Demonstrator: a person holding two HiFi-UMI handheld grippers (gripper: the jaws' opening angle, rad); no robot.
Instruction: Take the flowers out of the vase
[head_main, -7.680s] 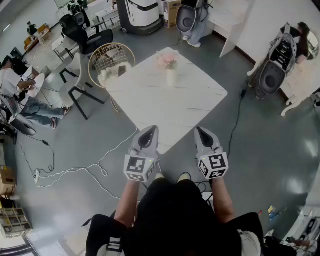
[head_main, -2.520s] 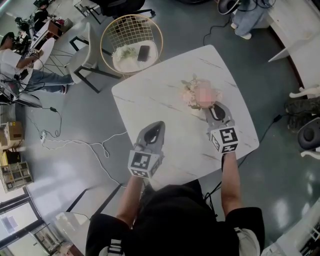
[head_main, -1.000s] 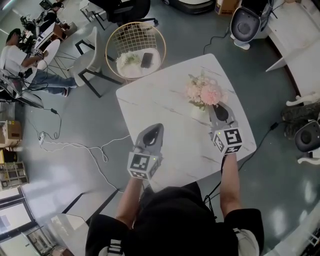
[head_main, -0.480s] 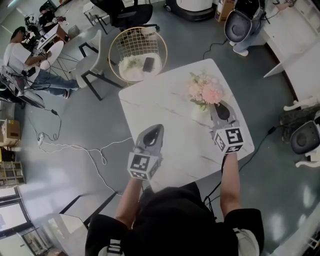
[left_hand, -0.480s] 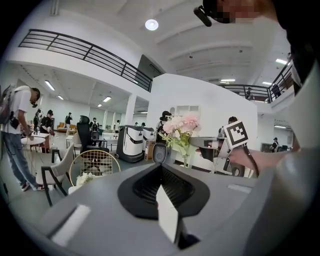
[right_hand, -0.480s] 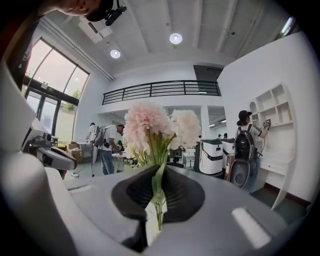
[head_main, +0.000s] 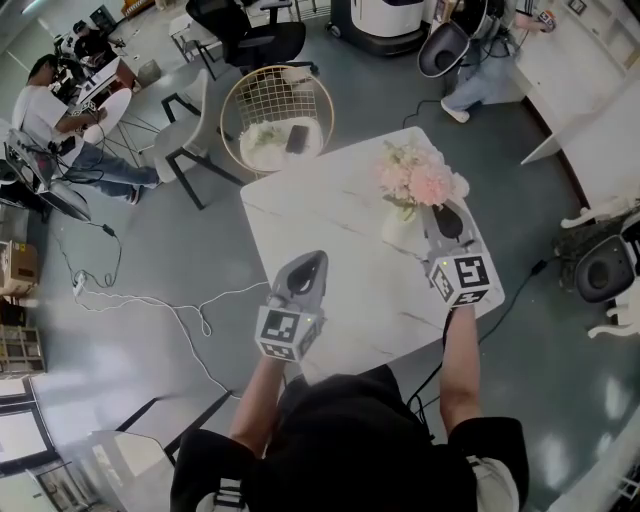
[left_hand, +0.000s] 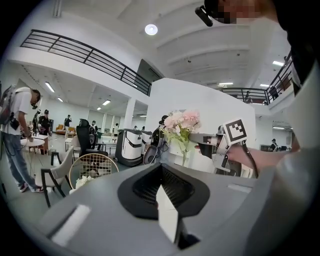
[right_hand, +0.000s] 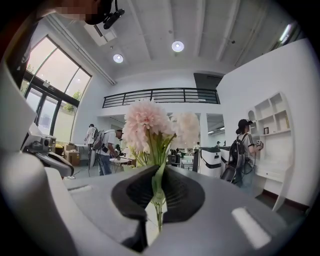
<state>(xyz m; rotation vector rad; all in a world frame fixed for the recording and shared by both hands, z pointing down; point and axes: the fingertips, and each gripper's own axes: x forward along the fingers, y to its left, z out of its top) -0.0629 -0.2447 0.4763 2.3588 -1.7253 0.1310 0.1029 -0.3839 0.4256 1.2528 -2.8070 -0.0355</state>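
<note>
Flowers (head_main: 418, 180) pinched at the vase (head_main: 399, 229)
Right gripper (head_main: 446, 212) clamps the stems (right_hand: 158, 192); left gripper (head_main: 308, 263) hangs closed, empty, above the table (head_main: 320, 215).

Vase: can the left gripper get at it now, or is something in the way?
Probably yes. The left gripper hovers over bare table, and nothing stands between it and the vase. The right gripper, shut on the flowers, comes from the vase's other side.

You get bright, even light: round ceiling lamps (right_hand: 177, 46), tall windows (right_hand: 50, 95) at side. Soft sheen on floor (head_main: 130, 370). Both gripper views fisheye, black corners; your foreground slightly soft.
</note>
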